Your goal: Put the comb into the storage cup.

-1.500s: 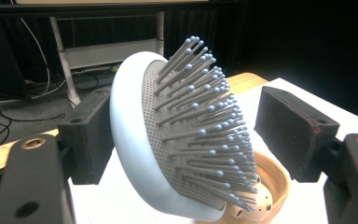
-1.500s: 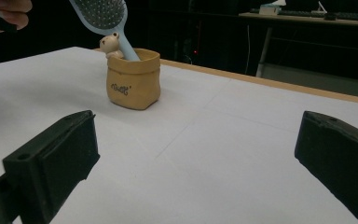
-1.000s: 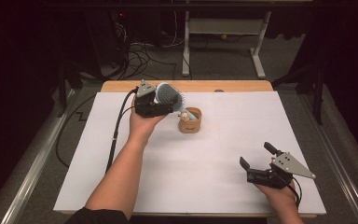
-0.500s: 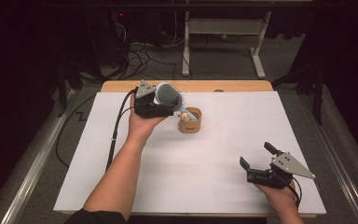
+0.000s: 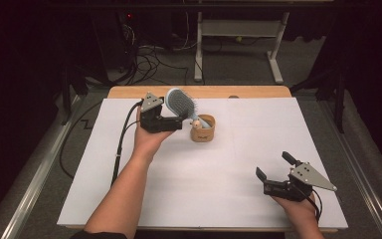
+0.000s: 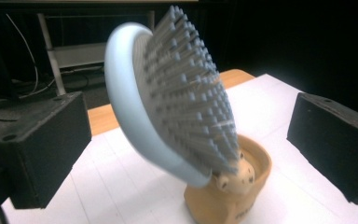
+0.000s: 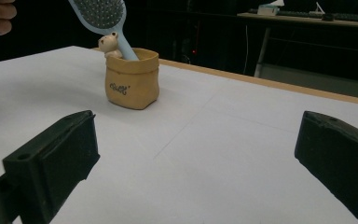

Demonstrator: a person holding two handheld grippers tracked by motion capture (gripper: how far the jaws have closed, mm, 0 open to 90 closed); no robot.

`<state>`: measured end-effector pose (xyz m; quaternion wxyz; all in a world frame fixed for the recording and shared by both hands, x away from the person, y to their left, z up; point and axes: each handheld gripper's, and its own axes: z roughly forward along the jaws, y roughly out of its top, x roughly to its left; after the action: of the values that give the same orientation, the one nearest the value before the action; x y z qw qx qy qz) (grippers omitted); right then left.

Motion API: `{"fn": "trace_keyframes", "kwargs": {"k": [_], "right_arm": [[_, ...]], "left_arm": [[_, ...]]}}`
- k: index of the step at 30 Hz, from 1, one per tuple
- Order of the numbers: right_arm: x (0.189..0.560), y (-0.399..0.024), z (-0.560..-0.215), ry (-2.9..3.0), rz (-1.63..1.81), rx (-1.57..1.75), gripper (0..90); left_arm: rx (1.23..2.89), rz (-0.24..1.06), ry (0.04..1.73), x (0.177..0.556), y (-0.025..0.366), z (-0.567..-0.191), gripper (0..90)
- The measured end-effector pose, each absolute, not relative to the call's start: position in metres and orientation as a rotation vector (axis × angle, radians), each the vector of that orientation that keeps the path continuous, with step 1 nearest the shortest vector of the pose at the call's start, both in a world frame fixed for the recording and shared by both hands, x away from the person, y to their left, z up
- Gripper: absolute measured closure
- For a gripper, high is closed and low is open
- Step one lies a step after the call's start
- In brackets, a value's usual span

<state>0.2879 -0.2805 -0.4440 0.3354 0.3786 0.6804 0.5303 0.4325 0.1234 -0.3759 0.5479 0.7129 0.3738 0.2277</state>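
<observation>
A pale blue hairbrush (image 5: pixel 180 102) stands handle-down in a small tan pot (image 5: pixel 202 130) at the back of the table and leans to the left. In the left gripper view its bristled head (image 6: pixel 177 102) rises between the two black jaws, with a gap on each side. My left gripper (image 5: pixel 181 119) is open, and its jaws have just been opening around the brush head without touching it. A little bear figure (image 7: pixel 108 44) sits on the pot's rim (image 7: pixel 131 84). My right gripper (image 5: pixel 273 165) rests open near the front right, with nothing between its jaws (image 7: pixel 196 163).
A white sheet (image 5: pixel 219 194) covers the table, and a strip of bare wood (image 5: pixel 204 92) shows along the far edge. The left gripper's black cable (image 5: pixel 122 144) trails down the left side. A white desk frame (image 5: pixel 238 30) and cables stand on the floor beyond.
The left gripper has edged slightly toward me beside the brush. The brush still leans in the pot. The right gripper has not moved.
</observation>
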Motion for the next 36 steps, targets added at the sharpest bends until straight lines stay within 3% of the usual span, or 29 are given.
{"fn": "trace_keyframes", "kwargs": {"k": [25, 36], "right_arm": [[0.287, -0.279, -0.445, 1.782, 1.379, 0.983, 0.0], [0.286, -0.280, -0.444, 1.774, 1.382, 0.985, 0.0]], "left_arm": [[1.679, 0.467, 0.930, 0.388, 0.174, -0.445, 0.9], [1.728, 0.522, 0.879, 0.345, 0.198, -0.451, 0.8]]}}
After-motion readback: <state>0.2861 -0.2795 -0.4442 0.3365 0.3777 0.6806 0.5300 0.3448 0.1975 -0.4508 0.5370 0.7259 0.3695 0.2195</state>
